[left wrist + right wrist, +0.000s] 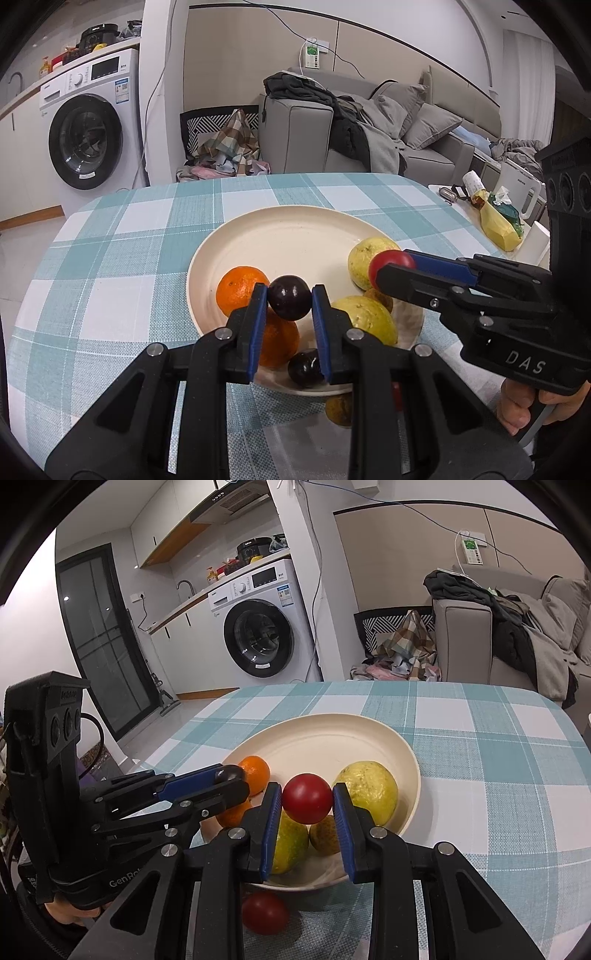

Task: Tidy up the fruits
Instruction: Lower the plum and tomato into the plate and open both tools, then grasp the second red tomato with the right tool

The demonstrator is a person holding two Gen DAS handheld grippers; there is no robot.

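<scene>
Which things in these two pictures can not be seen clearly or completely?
- Left wrist view: brownish fruit below the plate, half hidden by the left gripper.
- Left wrist view: second dark plum, partly covered by that gripper's finger.
- Right wrist view: lower orange, mostly behind the left gripper.

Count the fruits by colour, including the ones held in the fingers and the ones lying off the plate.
Oranges: 2
Dark plums: 2
Red fruits: 2
Yellow-green fruits: 2
Brown fruits: 2
Total: 10
</scene>
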